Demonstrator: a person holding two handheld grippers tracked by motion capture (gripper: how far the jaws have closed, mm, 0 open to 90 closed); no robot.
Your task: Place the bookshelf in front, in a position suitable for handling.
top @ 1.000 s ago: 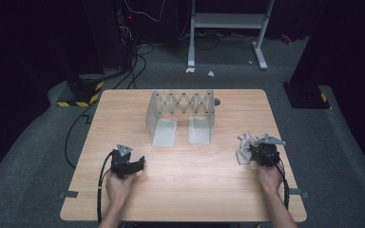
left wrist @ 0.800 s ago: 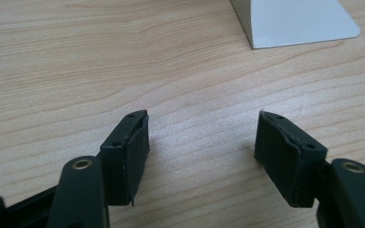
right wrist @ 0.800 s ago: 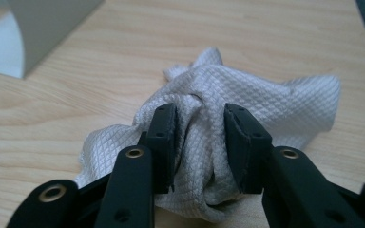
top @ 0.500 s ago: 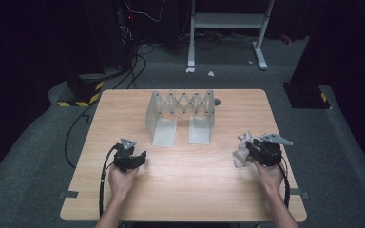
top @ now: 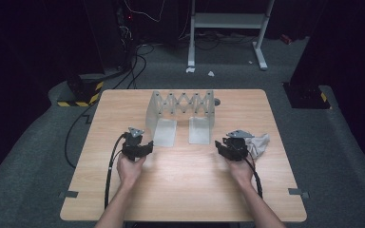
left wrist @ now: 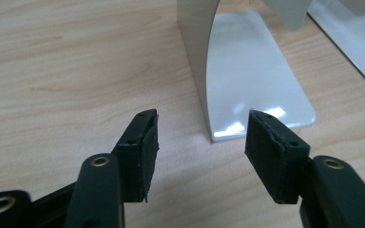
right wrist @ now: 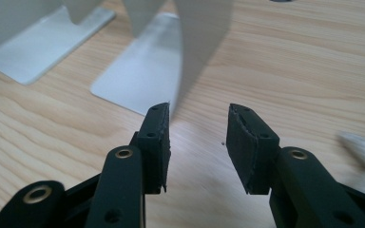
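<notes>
Wooden table (top: pixel 180 190): my left gripper (left wrist: pixel 202 137) has been closing, jaws half apart on nothing, just before the metal expanding rack (top: pixel 183 116). Right gripper (right wrist: pixel 197 137), just opening, is likewise empty; white cloth (top: pixel 259 144) lies beside it.

Table (top: pixel 180 190): light wood, flat, with lines in the wood.
Small round thing (top: pixel 217 101): dark, lies on the table near its far edge.
Tape bits (top: pixel 69 194): grey, one at each near corner of the table.
Floor (top: pixel 342 156): grey carpet all around the table.
White stand (top: pixel 228 21): metal, on the floor, far behind the table.
Paper scraps (top: pixel 190 70): two small white bits on the floor by the stand's foot.
Wires (top: pixel 133 52): black, curl over the floor at the back left.
Striped block (top: pixel 78 95): yellow and black, just beside the table's far left corner.
</notes>
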